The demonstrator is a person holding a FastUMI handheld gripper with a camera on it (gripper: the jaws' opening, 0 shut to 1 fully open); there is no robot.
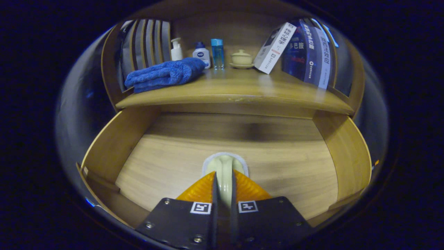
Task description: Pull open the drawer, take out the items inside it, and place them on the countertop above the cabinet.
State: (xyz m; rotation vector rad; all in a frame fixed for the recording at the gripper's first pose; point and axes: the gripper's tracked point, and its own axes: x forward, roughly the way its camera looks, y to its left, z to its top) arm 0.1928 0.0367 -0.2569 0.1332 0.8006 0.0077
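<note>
The gripper (224,184) hung over the open drawer (114,142) with its jaws clenched on a pale ceramic spoon (224,166), both fingers pressing the handle from either side while the bowl of the spoon stuck out just ahead of the fingertips. Whether the spoon was already lifted clear of the drawer floor could not be told; the wood around it, to both sides of the jaws and beyond them, lay bare of other items.

Well beyond the jaws and above the drawer ran the countertop (242,92), where a folded blue towel (163,74) lay off to the left of the fingers' line. Farther back stood a white pump bottle (176,50), a small white bottle with a blue cap (202,55) and a clear blue bottle (217,52), with a lidded cream cup on a saucer (241,58) almost straight ahead. To the right a white box (274,48) leaned against a row of dark books (308,52).

The step in hand appeared to be the removal of the spoon, seemingly the last thing in the drawer. The next move would call for raising it over the countertop's front edge, carrying it forward to the bare stretch of wood between the towel and the white box, and keeping the grip firm, since a glazed handle could slip.
</note>
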